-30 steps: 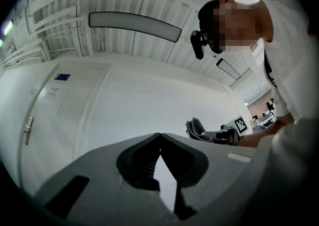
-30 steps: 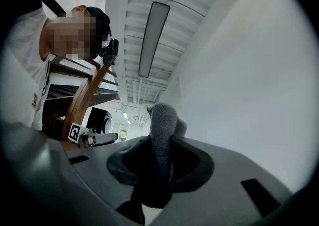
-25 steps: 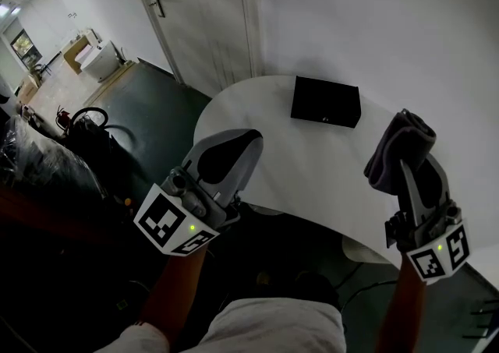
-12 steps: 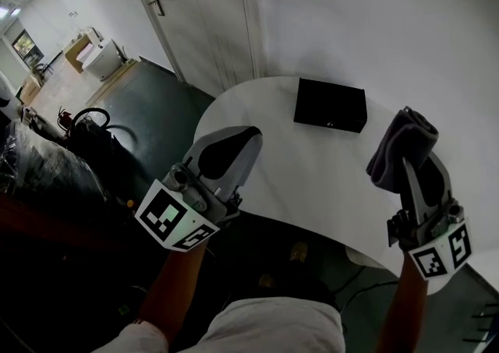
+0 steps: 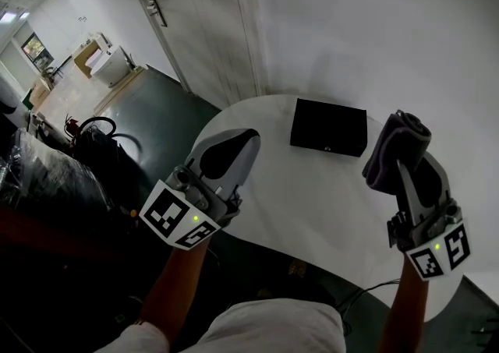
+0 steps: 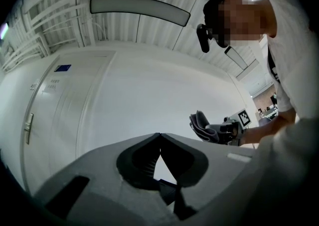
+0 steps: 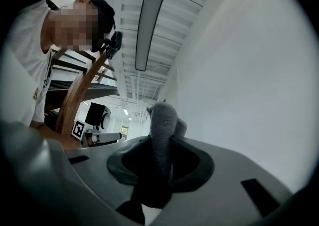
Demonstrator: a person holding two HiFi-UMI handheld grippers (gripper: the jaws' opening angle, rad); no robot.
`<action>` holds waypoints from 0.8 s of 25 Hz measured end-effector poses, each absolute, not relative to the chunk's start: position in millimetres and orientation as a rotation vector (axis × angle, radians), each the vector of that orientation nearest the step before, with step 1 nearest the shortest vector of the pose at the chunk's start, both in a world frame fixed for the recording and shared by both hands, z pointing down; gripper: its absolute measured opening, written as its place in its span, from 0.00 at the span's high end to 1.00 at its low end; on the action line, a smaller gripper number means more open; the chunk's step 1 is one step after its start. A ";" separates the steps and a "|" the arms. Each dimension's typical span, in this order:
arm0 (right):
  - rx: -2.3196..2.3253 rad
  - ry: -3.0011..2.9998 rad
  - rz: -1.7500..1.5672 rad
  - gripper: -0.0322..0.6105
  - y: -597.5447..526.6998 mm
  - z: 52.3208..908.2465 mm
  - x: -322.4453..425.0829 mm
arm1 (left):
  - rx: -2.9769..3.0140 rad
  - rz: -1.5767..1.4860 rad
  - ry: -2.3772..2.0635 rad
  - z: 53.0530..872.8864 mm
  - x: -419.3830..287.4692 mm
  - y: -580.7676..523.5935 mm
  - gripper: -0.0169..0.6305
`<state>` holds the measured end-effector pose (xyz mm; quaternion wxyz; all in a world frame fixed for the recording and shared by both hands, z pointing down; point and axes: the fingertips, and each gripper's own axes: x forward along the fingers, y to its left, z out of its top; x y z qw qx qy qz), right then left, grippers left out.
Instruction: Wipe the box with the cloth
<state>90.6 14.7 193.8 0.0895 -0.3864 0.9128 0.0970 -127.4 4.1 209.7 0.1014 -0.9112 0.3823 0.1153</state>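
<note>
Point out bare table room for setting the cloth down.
Bare white table spreads from the black box to the near edge, between the left tool and the right tool with its cloth. Crowded only where the box sits.

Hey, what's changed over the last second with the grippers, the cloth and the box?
The left gripper and right gripper have both eased forward over the table toward the box; the head view shifted too. Nothing was taken or let go. Unchanged: right jaws shut on the cloth, left jaws shut and empty, box untouched.
</note>
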 end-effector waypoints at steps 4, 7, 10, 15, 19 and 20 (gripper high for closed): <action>-1.129 2.727 0.272 0.78 -41.1 196.5 113.1 | -2.698 0.291 1.179 212.9 -105.9 -52.2 0.95; -1.119 2.730 0.250 0.78 -69.6 201.0 124.9 | -2.703 0.253 1.206 219.3 -93.6 -80.7 0.95; -1.111 2.735 0.233 0.78 -82.3 204.2 129.4 | -2.709 0.212 1.225 227.9 -88.1 -95.7 0.95; -1.116 2.751 0.205 0.78 -102.1 208.2 132.5 | -2.736 0.140 1.254 242.5 -80.9 -120.3 0.95; -1.137 2.767 0.175 0.78 -114.3 214.4 126.3 | -2.759 0.084 1.258 253.1 -81.1 -137.0 0.95; -1.145 2.771 0.171 0.78 -117.4 216.3 123.7 | -2.766 0.075 1.261 256.0 -82.5 -141.9 0.95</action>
